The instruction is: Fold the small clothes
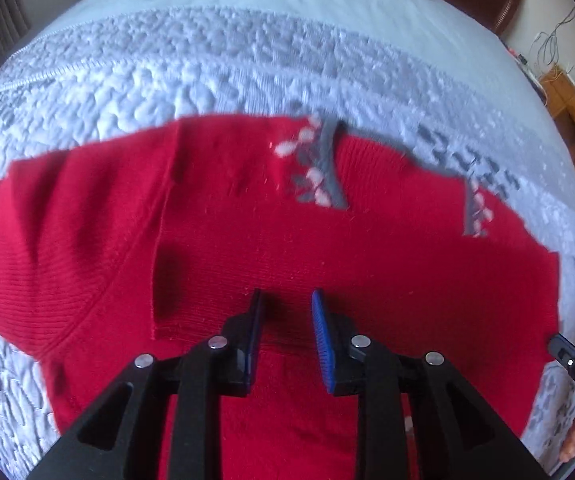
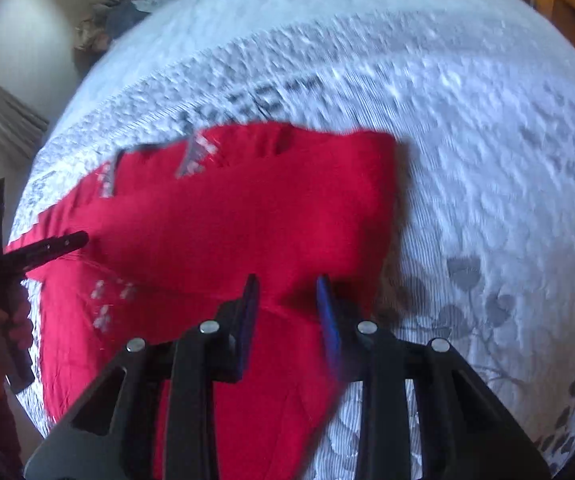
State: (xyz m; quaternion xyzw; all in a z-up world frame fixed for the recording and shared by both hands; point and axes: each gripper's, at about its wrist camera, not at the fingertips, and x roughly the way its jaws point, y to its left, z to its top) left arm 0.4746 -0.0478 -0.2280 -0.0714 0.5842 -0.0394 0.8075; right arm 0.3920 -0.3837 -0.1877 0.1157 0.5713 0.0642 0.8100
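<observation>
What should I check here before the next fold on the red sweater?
1. Red sweater lying on the quilted bedspread: ok.
2. Left gripper fingers apart, no cloth between them: ok.
3. Right gripper free of cloth: cannot tell, blurred.
4. Sweater's right edge already folded over: ok.
5. Sleeve on the left side lying flat: ok.

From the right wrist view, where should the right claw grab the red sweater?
Grip the red sweater at its folded right edge, coming from the bare bedspread on the right. The layers stack and end there in a thick, raised border; elsewhere the knit lies flat, offering little to pinch.
</observation>
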